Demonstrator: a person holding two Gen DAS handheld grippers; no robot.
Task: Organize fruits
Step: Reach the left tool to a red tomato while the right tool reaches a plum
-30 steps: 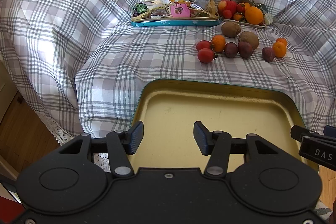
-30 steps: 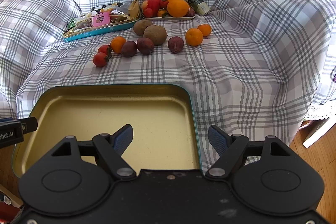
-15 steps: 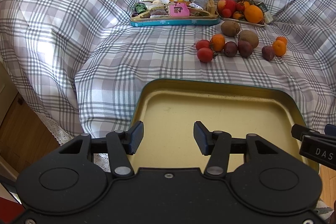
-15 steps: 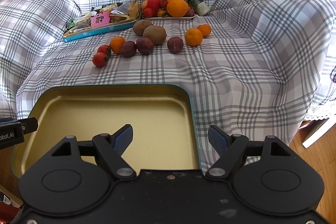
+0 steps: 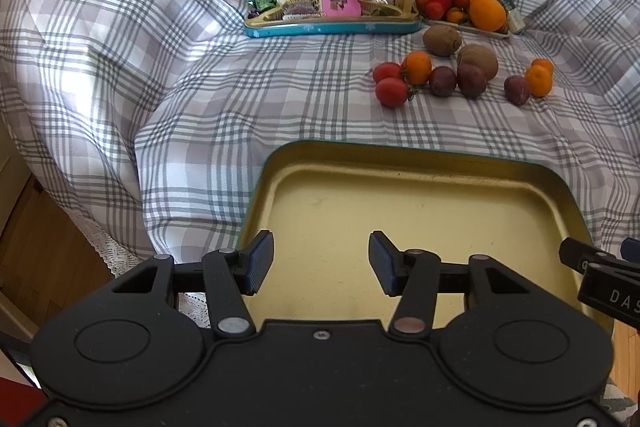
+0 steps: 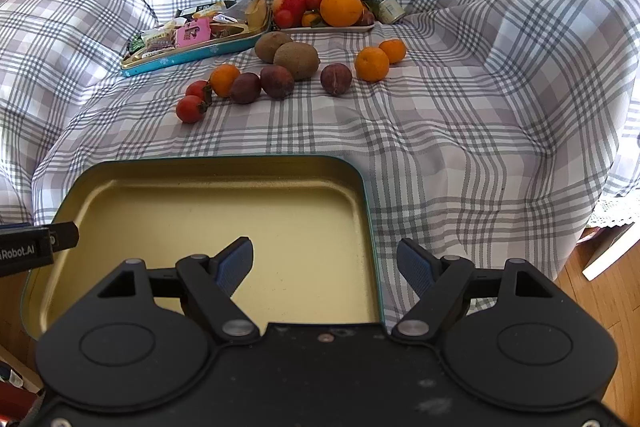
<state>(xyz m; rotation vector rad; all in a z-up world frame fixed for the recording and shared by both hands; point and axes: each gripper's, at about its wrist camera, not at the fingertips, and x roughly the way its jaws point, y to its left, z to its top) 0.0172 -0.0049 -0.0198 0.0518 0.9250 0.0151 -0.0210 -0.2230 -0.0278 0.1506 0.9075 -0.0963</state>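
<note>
An empty gold tin tray [image 5: 420, 163] [image 6: 224, 171] with a teal rim lies on the plaid cloth in front of me. Loose fruit lies beyond it: two red tomatoes [image 5: 390, 87] [image 6: 191, 109], small oranges [image 5: 538, 81] [image 6: 372, 64], dark plums [image 5: 472, 80] [image 6: 336, 79] and two kiwis [image 5: 478, 61] [image 6: 297, 60]. My left gripper [image 5: 321, 263] is open and empty over the tray's near left part. My right gripper [image 6: 326, 265] is open and empty over the tray's near right edge.
A teal tin of wrapped snacks [image 5: 332, 23] [image 6: 192, 47] sits at the back. Beside it a white plate [image 5: 466, 29] [image 6: 332, 27] holds an orange, apple and tomatoes, with a small can [image 6: 382, 7] behind. Wooden floor lies past the cloth's edges.
Both grippers have hardly moved. The left view has shifted slightly, so the fruit sits a little higher in the frame. Jaws stay open.
</note>
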